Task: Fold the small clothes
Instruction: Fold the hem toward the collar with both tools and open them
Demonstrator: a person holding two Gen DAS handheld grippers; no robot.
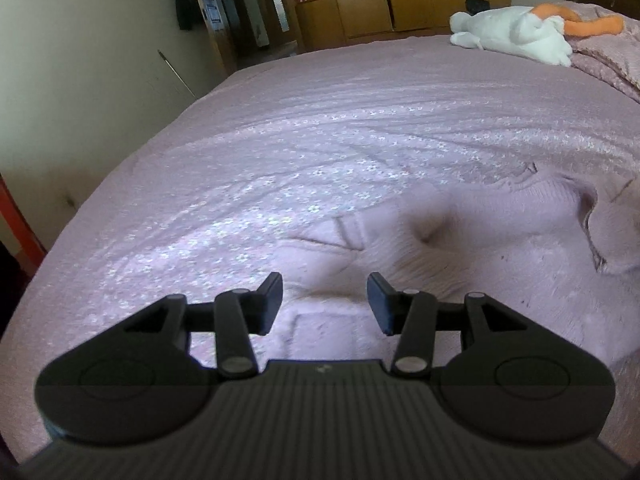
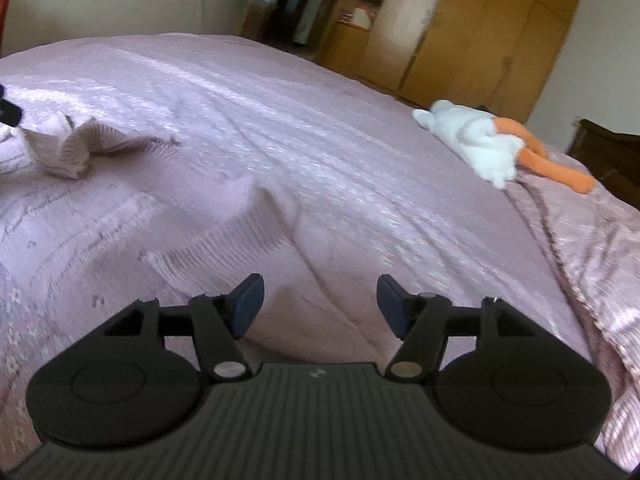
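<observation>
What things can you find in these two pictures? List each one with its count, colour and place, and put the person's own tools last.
Bed cover: one, pale pink with small flowers, spread over the whole bed.
Knitted garment: one, pale pink, rumpled on the cover just ahead of both grippers.
Plush toy: one, white with orange parts, lying at the far side of the bed.
Wardrobe: one, light brown wood, against the far wall.
Doorway: one, dark, beyond the bed.
Left gripper: one, black, fingers apart, empty, low over the garment.
Right gripper: one, black, fingers apart, empty, low over the bed.
</observation>
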